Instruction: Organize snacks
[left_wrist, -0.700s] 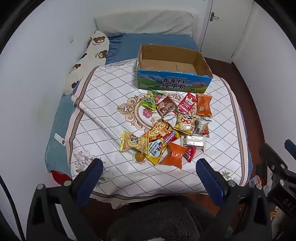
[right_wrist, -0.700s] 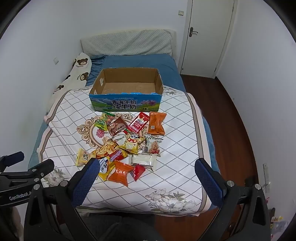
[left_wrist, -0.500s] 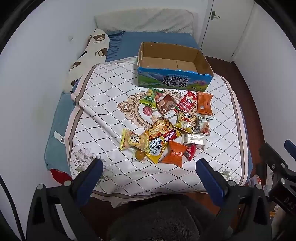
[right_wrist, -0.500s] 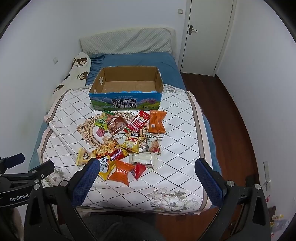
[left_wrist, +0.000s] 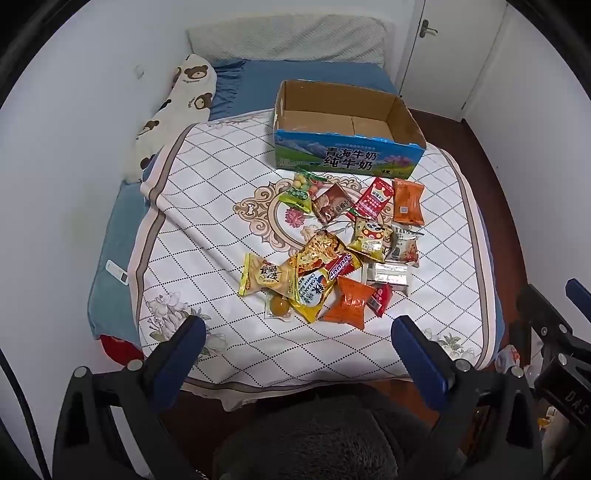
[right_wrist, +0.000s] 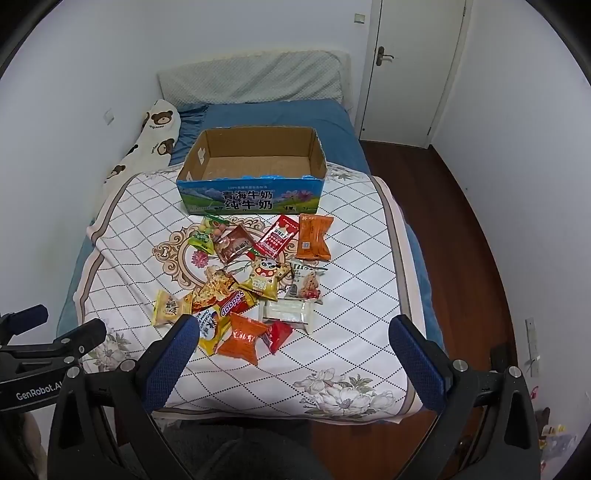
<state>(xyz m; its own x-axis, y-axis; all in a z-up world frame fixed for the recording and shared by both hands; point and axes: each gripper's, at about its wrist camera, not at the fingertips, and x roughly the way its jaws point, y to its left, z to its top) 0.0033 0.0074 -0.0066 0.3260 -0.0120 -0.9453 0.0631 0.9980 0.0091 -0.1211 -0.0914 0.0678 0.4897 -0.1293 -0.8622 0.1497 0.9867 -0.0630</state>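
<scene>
The loose pile of small foil and plastic snack packets (right_wrist: 255, 284) lies in the middle of the white quilted bed cover with brown diamond lines (right_wrist: 354, 295), just near of the open cardboard box with the blue printed milk label (right_wrist: 251, 166). The box is empty, so no packet is sorted yet. Compared with the views of a moment ago, the pile and the box sit a little lower in both pictures, while no packet has shifted; I judge that both tools are only being carried toward the bed. I count about fourteen packets and one box. Some packets overlap, so the count is not sure. The left gripper (left_wrist: 295, 332) has its blue fingers (left_wrist: 181, 354) spread wide and holds nothing. The right gripper (right_wrist: 290, 332) is the same, fingers (right_wrist: 415, 358) wide apart above the near edge of the cover.
</scene>
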